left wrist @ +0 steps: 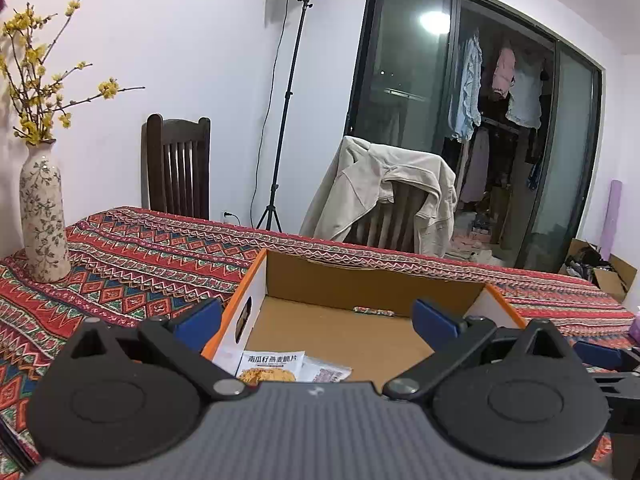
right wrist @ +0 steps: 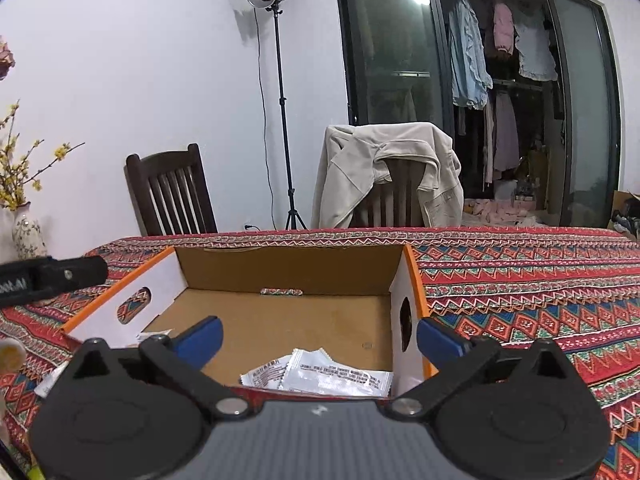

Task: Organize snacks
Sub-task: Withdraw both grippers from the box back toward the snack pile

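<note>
Two grippers, left gripper [left wrist: 316, 320] and right gripper [right wrist: 318, 338], gape empty over cardboard box [right wrist: 288, 268]; snack packets [right wrist: 320, 376] lower centre, seemingly deposited; next: fetch another.

The patterned tablecloth [left wrist: 140, 264] carries a cardboard box [left wrist: 360, 280] and vase [left wrist: 42, 216].

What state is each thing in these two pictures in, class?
Cardboard box: open-topped, upright, holding packets.
Snack packets: lying flat inside the box.
Left tool: open, empty.
Right tool: open, empty.
Vase: upright, holding flowers.
Jacket: draped over chair.
</note>
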